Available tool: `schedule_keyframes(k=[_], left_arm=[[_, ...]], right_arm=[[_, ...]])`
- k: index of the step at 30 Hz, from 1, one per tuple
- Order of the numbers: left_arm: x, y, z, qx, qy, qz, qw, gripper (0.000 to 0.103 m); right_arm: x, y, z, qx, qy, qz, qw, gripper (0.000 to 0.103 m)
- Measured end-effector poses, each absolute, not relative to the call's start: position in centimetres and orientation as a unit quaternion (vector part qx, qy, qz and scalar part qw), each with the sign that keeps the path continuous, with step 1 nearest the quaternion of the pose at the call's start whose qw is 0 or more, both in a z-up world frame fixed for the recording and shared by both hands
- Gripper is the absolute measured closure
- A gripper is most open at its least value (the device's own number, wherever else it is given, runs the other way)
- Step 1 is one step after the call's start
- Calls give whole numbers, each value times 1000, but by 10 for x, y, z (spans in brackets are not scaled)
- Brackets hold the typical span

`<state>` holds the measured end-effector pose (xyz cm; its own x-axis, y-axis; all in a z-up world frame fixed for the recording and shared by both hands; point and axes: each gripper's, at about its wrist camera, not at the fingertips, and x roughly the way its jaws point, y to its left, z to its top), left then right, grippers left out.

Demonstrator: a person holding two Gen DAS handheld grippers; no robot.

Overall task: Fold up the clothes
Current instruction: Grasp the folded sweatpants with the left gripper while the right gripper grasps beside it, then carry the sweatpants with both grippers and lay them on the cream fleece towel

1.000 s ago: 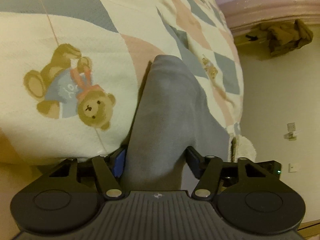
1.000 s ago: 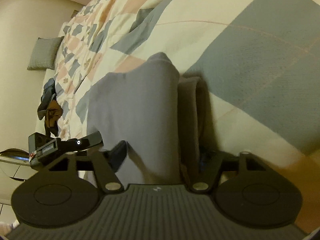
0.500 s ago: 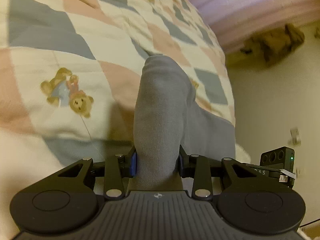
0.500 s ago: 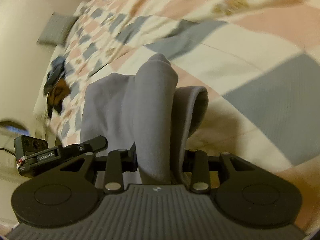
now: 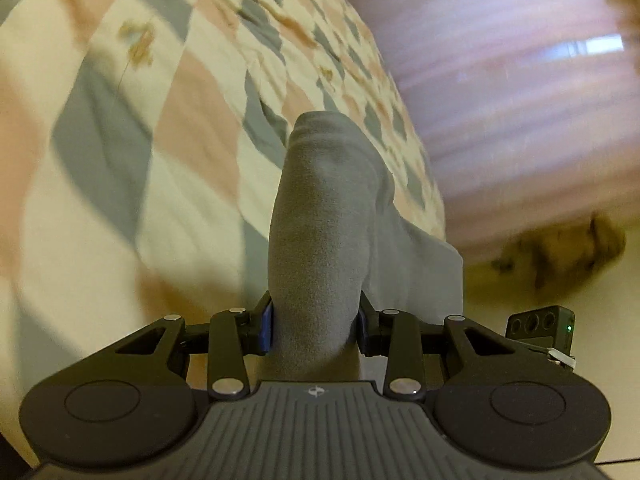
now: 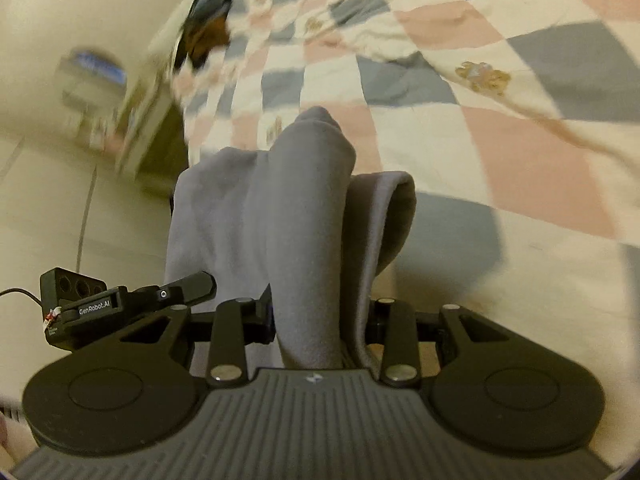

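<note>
**Grey garment pinched at two points above the quilt**

A grey garment [image 5: 320, 248] of soft, fleecy cloth is held up over a patchwork quilt [image 5: 132, 168], near the quilt's edge where the bed gives way to the floor. In each wrist view a thick bunched fold rises from between the fingers and droops away beyond them; in the right view a second loose fold [image 6: 384, 216] hangs just beside the clamped one. The cloth is judged light, limp and not fragile: it will sag and swing wherever it is unsupported, and its napped surface is unlikely to slip from the pads. A hold is best taken at an edge or corner, through all layers, so that the span between the two grips can be drawn taut.

The left gripper [image 5: 316, 326] is closed to a narrow gap on a gathered fold, its blue pads [image 5: 266, 328] pressed against the cloth on both sides. The right gripper [image 6: 316, 320] is likewise narrowed onto a fold of the same garment, cloth filling the gap. A dark heap of other clothes [image 6: 208, 20] lies at the quilt's far edge, well apart.
</note>
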<state>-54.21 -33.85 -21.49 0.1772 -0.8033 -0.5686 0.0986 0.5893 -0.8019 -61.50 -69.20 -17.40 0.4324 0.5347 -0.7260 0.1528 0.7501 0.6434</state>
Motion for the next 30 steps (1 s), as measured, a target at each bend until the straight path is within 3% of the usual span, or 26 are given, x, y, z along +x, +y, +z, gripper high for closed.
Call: schedule_keyframes(k=[8,15,23,27,29,30], left_arm=[[-688,-368,-241,-378,543,-239,711,66],[-736,-369,-311,-415,572,-148,692,65],[-746,-372,-273,-453,530,-196,690,66],[-752,-389,-294,-419,536,-180,710,64],[-751,-397,-312,-397,560,-163,709,62],[-752,-396,-315,-404,556,-161,708,62]], right_arm=[[-667,-716,-185,249,603,181,736,71],[-664,-694,-236,178,658,202,704,71],[-675,-712,-173,158,641,216,719,70],[-665,-708,-200,102,649,196,728,56],[-666,-707,-219,63,651,165,738,34],[-670,-710,-221,70,642,155,748,34]])
